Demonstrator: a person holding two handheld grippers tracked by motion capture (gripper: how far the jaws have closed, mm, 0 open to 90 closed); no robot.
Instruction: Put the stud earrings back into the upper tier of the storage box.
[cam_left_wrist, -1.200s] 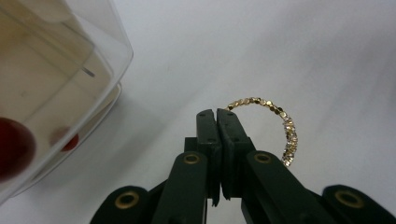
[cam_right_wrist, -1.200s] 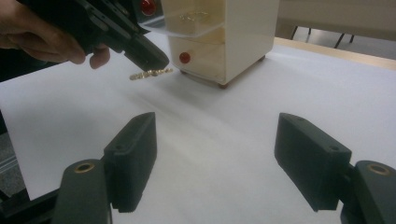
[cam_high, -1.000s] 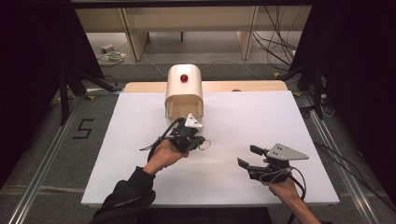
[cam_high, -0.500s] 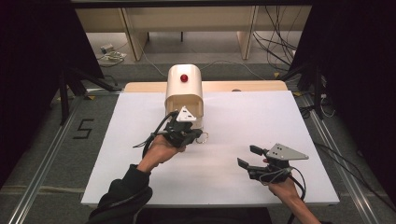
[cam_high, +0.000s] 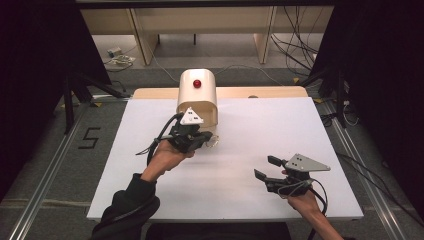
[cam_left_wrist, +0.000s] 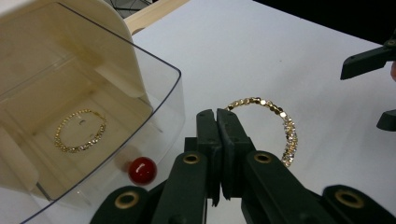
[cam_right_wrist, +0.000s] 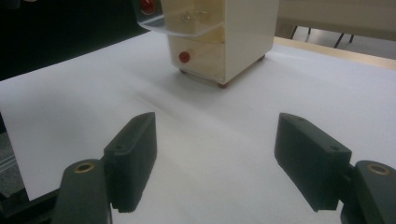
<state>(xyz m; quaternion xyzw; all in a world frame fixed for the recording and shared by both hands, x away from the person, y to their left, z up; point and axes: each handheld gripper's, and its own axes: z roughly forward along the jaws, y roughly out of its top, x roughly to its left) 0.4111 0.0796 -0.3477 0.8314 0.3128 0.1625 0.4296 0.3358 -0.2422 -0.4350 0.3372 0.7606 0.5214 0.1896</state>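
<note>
Left gripper (cam_left_wrist: 219, 116), jaws pinched on gold bracelet (cam_left_wrist: 275, 126), now raised nearer open drawer (cam_left_wrist: 159, 93), apparently for deposit; right gripper (cam_right_wrist: 215, 158) gapes empty.

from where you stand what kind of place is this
Probably a lab set up for recording handling demos: a white table on a railed floor, cables trailing behind it, and hand-held grippers working at a small cream jewellery box.

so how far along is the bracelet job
Done: one gold bead bracelet already lies in the open clear plastic drawer of the cream box. In hand: the left gripper is shut on a second gold bracelet beside the drawer. Left: dropping it in and closing up. The right gripper waits open.
</note>
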